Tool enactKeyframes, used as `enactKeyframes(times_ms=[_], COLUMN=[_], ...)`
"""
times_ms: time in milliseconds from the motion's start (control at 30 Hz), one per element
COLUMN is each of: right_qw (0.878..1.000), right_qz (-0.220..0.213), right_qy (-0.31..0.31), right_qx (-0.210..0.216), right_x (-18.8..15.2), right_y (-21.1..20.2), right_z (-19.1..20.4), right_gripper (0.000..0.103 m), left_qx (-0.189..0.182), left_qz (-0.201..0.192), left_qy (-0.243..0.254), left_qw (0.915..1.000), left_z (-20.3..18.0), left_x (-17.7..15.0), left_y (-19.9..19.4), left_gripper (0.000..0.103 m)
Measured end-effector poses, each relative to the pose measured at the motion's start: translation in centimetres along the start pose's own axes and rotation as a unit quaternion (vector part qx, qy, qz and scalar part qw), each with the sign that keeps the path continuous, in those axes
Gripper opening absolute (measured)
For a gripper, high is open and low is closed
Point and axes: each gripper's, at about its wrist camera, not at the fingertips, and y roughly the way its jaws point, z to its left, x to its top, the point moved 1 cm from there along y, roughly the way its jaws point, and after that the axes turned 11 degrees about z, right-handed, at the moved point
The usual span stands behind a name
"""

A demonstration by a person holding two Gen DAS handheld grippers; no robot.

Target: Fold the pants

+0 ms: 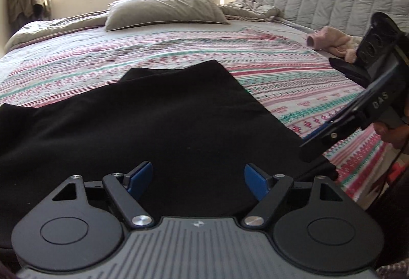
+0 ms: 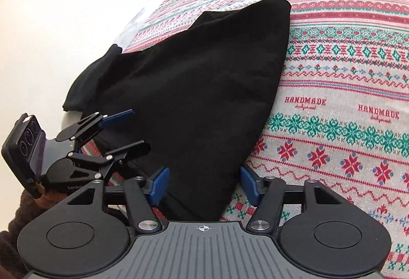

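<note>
On the patterned bedspread, black pants lie lengthwise leftward, both hand-held grippers parted, empty.

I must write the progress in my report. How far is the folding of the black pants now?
Done: the black pants lie on the patterned bedspread in a compact, layered shape, so some folding seems finished. In hand: nothing; the left gripper and right gripper both stand open over the near edge. Left: probably another fold, since one end hangs off the bed's side.
</note>
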Motion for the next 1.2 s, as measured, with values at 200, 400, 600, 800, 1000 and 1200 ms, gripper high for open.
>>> enactKeyframes(times_ms=[200,400,600,800,1000,1200], right_qw=[0.999,0.994,0.993,0.996,0.991,0.986], right_qz=[0.021,-0.007,-0.010,-0.029,-0.089,-0.160], right_qy=[0.020,0.031,0.022,0.045,0.093,0.051], right_qx=[0.040,0.106,0.113,0.071,0.026,-0.007], right_x=[-0.9,-0.1,1.6,3.0,5.7,9.9], right_y=[-0.3,-2.2,-1.5,-1.3,-0.1,2.1], right_z=[-1.2,-0.7,0.6,-1.5,-5.8,-5.8], right_gripper=[0.036,0.035,0.037,0.049,0.047,0.036], left_qx=[-0.023,-0.042,0.013,0.052,0.051,0.058], left_qz=[-0.002,-0.030,-0.029,-0.008,-0.002,-0.003], left_qy=[0.073,0.137,0.121,0.068,0.014,-0.013], left_qw=[0.9971,0.9893,0.9921,0.9964,0.9986,0.9982], left_z=[-3.7,-6.5,-9.1,-8.6,-7.6,-8.1], left_x=[-0.7,-0.9,-0.2,0.0,0.3,0.3], left_y=[0.4,0.0,1.9,3.1,2.9,2.7], left_gripper=[0.095,0.097,0.089,0.056,0.035,0.029])
